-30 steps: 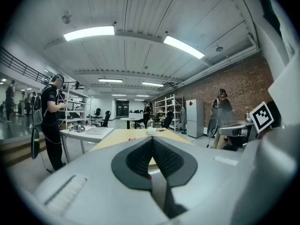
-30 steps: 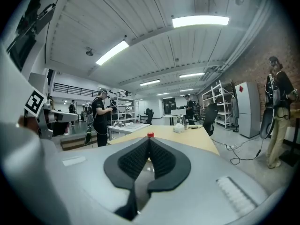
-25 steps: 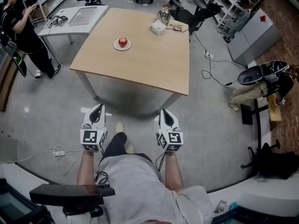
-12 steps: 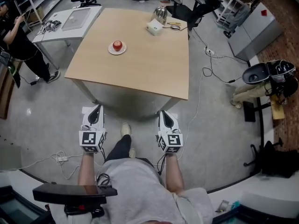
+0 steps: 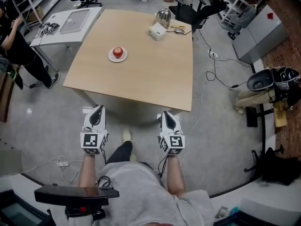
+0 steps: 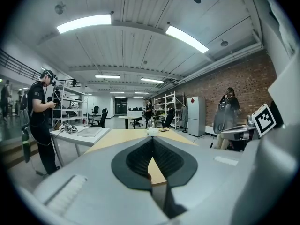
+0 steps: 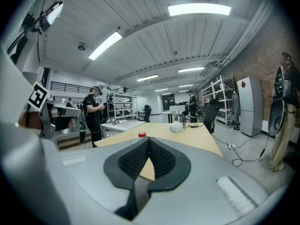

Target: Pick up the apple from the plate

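Now the table (image 5: 150, 79) lies closer than it did a second ago. Its near edge has come down the head view to just beyond the tips of both grippers. The apple (image 5: 118, 52) sits on the plate (image 5: 111, 57) on the far left part of the tabletop. Both have slid nearer in the view along with the table but remain well apart from the grippers.

The left gripper (image 5: 98, 109) and the right gripper (image 5: 168, 114) are held side by side over the floor at the near side of the table, much as before. Each points toward the table. In its own view, the left gripper's jaws are pressed together at the tips with nothing between them, and the right gripper's jaws are likewise closed and empty.

At the far right of the table stand a kettle (image 5: 163, 17) and a white box (image 5: 158, 31). The person (image 5: 14, 41) standing off to the left has drifted toward the left edge of the view.
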Demonstrator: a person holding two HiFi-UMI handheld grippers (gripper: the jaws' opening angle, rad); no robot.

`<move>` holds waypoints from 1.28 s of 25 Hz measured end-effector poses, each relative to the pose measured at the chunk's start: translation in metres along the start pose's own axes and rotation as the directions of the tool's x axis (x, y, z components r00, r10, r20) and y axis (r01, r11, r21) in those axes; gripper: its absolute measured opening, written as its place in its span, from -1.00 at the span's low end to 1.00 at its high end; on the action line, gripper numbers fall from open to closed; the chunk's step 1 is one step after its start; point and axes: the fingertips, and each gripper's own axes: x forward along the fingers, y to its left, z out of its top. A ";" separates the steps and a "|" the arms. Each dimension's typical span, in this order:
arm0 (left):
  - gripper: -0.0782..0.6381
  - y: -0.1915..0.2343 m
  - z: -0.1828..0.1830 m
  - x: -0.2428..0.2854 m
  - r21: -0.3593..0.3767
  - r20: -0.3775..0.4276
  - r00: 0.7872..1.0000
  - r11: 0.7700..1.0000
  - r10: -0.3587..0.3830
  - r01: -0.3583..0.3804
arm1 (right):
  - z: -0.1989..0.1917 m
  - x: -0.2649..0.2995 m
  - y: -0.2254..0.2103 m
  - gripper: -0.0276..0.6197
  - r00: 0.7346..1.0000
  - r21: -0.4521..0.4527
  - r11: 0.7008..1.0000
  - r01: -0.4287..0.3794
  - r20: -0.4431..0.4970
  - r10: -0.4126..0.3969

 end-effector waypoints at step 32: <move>-0.73 0.115 0.010 0.129 -0.040 0.032 0.999 0.998 0.041 -0.040 | 0.041 0.186 0.023 -0.90 0.995 -0.039 0.995 -0.095 -0.023 0.094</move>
